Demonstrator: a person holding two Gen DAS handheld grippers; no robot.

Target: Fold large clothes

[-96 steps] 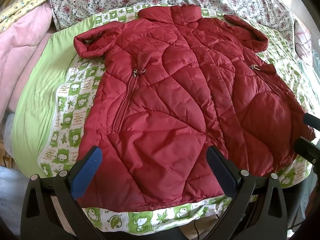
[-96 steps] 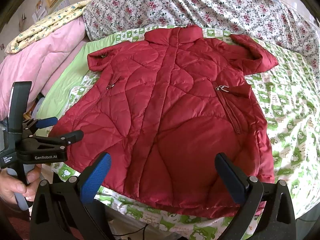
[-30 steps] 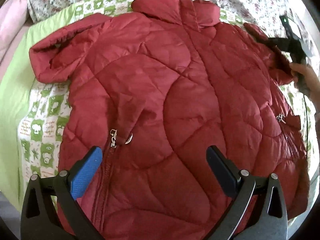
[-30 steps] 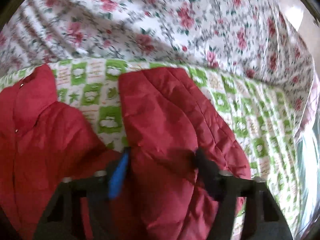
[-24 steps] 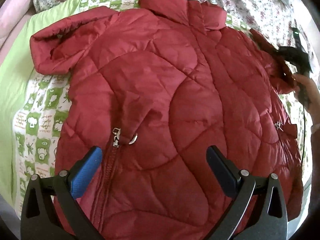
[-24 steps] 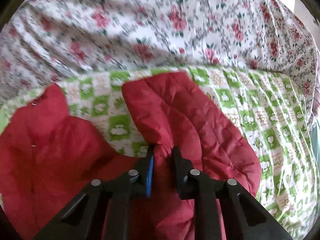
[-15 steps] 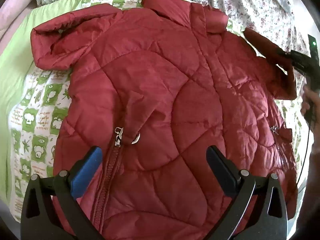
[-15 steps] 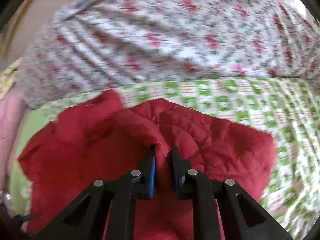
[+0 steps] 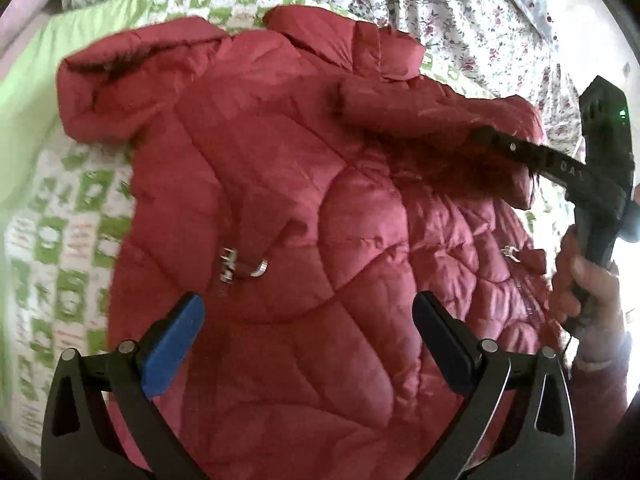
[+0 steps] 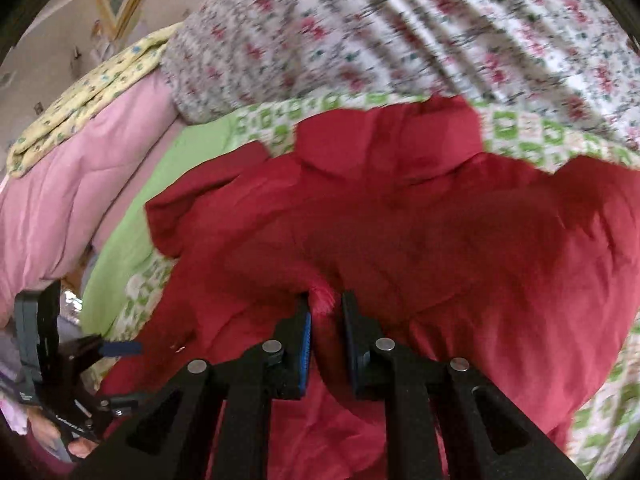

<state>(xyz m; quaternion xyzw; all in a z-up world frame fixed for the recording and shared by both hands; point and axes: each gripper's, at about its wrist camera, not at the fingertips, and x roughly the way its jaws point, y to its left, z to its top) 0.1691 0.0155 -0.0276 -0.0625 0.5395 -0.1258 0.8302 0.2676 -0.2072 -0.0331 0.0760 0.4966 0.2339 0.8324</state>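
- The left gripper [image 9: 306,332] hangs wide open and empty over the coat's [image 9: 280,208] lower front.
- The quilted red coat lies front up on a green-checked sheet [image 9: 68,216].
- The right gripper [image 10: 325,322] pinches a sleeve [image 9: 420,108], folded across the chest.
- Only the right view shows pink bedding [image 10: 68,200] beyond.

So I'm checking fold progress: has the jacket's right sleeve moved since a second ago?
Yes. The right hand-held gripper has carried the right sleeve off the green-checked blanket inward, across the jacket below its collar.
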